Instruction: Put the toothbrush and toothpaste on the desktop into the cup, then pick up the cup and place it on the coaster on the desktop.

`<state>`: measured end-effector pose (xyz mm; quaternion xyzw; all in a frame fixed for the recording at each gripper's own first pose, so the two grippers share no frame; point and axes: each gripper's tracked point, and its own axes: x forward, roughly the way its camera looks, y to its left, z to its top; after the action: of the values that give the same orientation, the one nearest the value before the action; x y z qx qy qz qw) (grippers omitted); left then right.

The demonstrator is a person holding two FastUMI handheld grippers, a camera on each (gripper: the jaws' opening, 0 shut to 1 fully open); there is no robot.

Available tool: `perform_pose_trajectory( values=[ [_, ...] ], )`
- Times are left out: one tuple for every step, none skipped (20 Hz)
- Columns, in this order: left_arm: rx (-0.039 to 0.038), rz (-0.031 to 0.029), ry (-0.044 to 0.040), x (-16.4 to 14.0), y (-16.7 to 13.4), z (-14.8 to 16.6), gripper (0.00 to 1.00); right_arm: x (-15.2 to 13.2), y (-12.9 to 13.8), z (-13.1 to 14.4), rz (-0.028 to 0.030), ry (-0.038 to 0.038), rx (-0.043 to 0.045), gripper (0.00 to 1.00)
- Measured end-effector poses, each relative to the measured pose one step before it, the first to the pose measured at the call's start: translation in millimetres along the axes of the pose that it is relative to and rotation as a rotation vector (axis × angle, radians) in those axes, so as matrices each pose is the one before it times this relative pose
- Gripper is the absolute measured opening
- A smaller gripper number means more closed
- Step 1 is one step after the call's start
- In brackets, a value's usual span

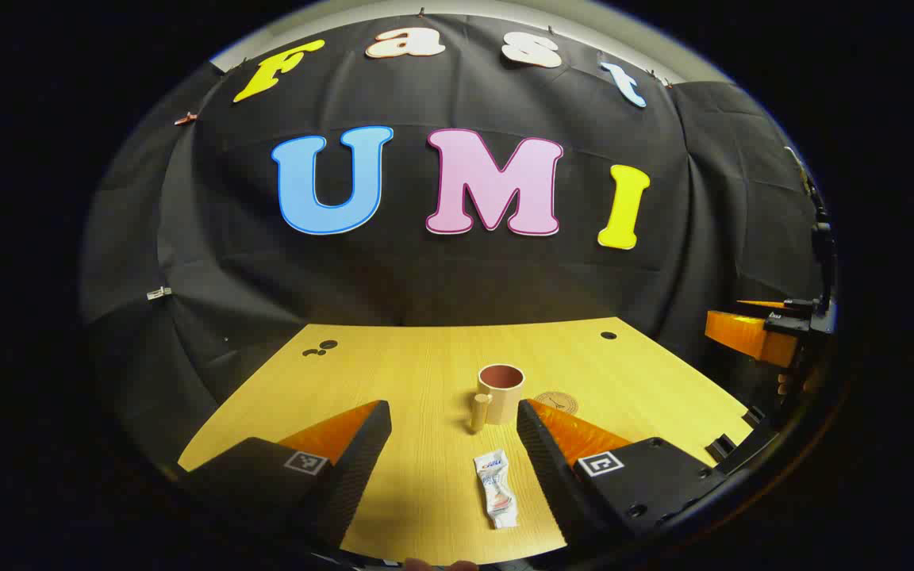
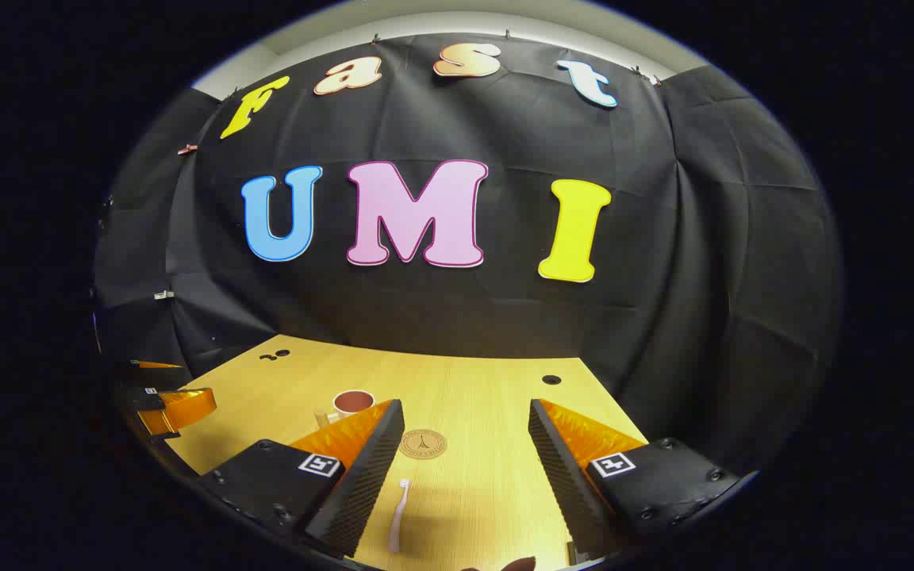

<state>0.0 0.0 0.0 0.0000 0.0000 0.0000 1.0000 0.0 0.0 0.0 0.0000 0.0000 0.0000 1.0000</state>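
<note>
Nearest the lens in the left gripper view, the left tongs (image 1: 453,444) are seen with both fingers spread wide over the bench (image 1: 425,373), nothing held between them. The right tongs (image 2: 465,460) are likewise spread wide in the right gripper view and grip nothing.

The yellow wooden bench is bounded at the back by the black cloth wall (image 1: 457,270). Dark round holes are seen near its far corners.

The cup (image 1: 499,392), tan with a reddish-brown inside, is stood upright near the middle of the bench, its handle turned toward the camera in the left gripper view. In the right gripper view it is partly hidden behind the left-hand finger. The round brown coaster (image 2: 423,443) is laid flat just beside the cup, apart from it.

The toothpaste (image 1: 497,489), a small white tube, is laid flat between the left tongs' fingers, nearer the right one, well short of the cup. The toothbrush (image 2: 397,515), pale, is laid flat between the right tongs' fingers, close to the left one, short of the coaster.
</note>
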Motion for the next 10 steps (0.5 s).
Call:
perform_pose_trajectory(
  values=[
    [-0.00023,-0.00022,0.00589,1.45,-0.31,-2.46,0.98,-0.14,-0.75,-0.90,0.00034,0.00362,-0.00018,0.97],
    [0.00042,-0.00048,0.00476,0.83,-0.71,-0.20,0.98,0.01,-0.63,-0.88,-0.00056,0.00209,-0.00008,0.97],
    [0.00059,0.00096,0.00344,0.69,-0.12,-1.29,0.98,-0.23,-1.45,-0.30,-0.00057,0.00227,-0.00083,0.97],
    [-0.00004,0.00018,0.00186,1.56,-0.46,-1.33,0.98,-0.25,-0.78,-0.19,-0.00166,0.00034,-0.00127,0.97],
    [-0.00058,-0.00153,0.00149,0.24,-0.68,0.71,0.98,-0.10,-0.85,-0.32,-0.00157,0.00204,-0.00126,0.97],
    [0.00027,-0.00071,0.00240,0.75,-0.89,-1.38,0.98,1.17,-0.91,0.01,-0.00098,0.00140,-0.00040,0.97],
    [0.00124,0.00028,0.00309,0.49,-0.79,0.59,0.98,0.30,-0.62,-1.93,-0.00046,0.00402,-0.00167,0.97],
    [0.00148,0.00016,0.00454,1.08,-0.44,-2.72,0.98,0.27,0.23,-1.60,0.00062,0.00498,-0.00090,0.97],
    [0.00135,-0.00033,0.00568,0.01,-0.82,-0.80,0.98,0.14,0.11,-2.01,-0.00020,0.00510,0.00001,0.97],
    [0.00050,-0.00053,0.00496,0.86,-0.28,-2.57,0.98,0.49,-0.16,-0.48,0.00212,0.00404,0.00071,0.97]
  ],
)
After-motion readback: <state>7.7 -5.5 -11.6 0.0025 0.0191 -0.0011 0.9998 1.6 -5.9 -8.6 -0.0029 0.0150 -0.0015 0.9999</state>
